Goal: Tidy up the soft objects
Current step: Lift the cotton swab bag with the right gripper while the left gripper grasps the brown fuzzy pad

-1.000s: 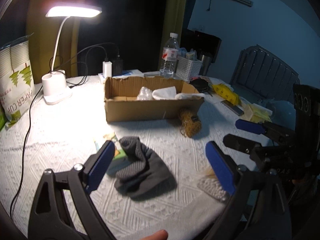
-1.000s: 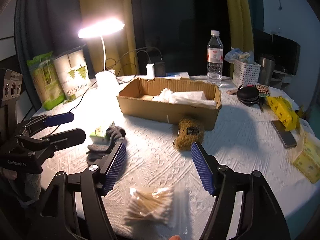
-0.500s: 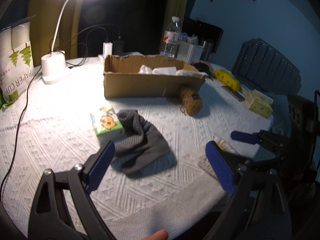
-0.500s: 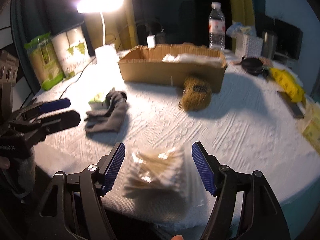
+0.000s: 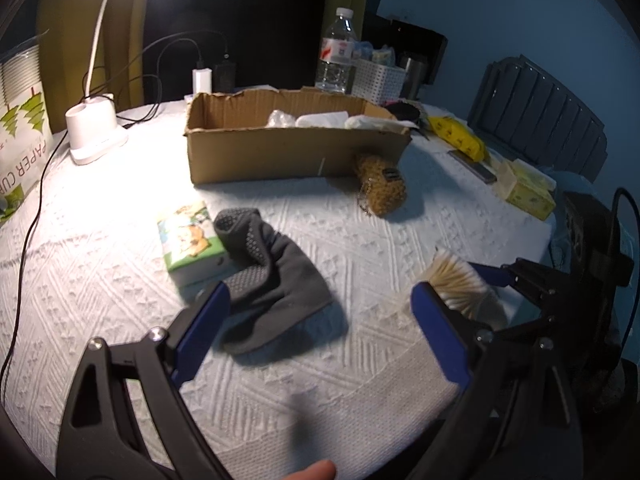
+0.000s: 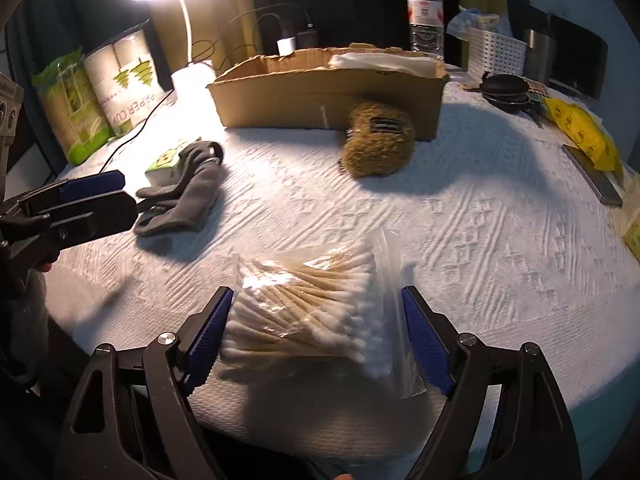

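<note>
A grey sock (image 5: pixel 268 276) lies on the white tablecloth, partly over a green tissue pack (image 5: pixel 190 236). My left gripper (image 5: pixel 320 320) is open, its left pad beside the sock's near end. A clear bag of cotton swabs (image 6: pixel 316 312) lies between the open jaws of my right gripper (image 6: pixel 318 332); it also shows in the left wrist view (image 5: pixel 460 284). A brown fuzzy pouch (image 6: pixel 378 140) rests against the cardboard box (image 6: pixel 320 92), which holds white soft items (image 5: pixel 332 120).
A lit desk lamp (image 5: pixel 94 136), paper-cup packs (image 6: pixel 120 84), a water bottle (image 5: pixel 336 58), a white basket (image 6: pixel 496 54), a yellow packet (image 6: pixel 580 132) and a phone (image 6: pixel 596 178) stand around the table. The table's front edge (image 6: pixel 360 436) is close below my right gripper.
Both grippers have moved down and forward. The right gripper's open jaws now straddle the cotton swab bag; the left has closed in on the sock.
</note>
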{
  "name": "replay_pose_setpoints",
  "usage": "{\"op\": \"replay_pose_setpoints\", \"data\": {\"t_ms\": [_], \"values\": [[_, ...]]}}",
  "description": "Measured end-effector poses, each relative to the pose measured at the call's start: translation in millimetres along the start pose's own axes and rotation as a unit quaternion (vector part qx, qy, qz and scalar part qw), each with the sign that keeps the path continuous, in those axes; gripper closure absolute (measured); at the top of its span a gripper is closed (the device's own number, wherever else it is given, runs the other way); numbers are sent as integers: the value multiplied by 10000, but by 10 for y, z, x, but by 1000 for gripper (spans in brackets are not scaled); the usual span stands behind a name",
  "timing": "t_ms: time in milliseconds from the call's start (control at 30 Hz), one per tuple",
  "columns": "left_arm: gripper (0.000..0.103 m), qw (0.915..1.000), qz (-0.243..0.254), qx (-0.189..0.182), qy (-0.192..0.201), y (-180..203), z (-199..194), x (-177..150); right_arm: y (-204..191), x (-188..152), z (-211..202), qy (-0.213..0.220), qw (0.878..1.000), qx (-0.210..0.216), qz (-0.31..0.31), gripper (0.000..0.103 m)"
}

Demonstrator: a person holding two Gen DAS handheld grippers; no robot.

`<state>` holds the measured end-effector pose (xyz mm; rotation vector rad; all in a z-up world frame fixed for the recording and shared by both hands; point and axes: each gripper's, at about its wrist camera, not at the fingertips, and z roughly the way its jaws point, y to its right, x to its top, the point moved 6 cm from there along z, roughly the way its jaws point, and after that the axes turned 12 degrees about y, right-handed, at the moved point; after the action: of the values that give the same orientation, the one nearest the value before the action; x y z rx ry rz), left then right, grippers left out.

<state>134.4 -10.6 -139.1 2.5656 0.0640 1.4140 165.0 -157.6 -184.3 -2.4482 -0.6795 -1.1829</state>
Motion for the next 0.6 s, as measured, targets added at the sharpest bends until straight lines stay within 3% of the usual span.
{"op": "replay_pose_setpoints", "data": {"t_ms": [167,600], "values": [[10,9999,107,42,-112,125,155,61,221,64,18,107,9999,-8,126,27],[10,9982,434,138,-380,519,803,325,1065,299,113,417,9969,-349,562,28]]}}
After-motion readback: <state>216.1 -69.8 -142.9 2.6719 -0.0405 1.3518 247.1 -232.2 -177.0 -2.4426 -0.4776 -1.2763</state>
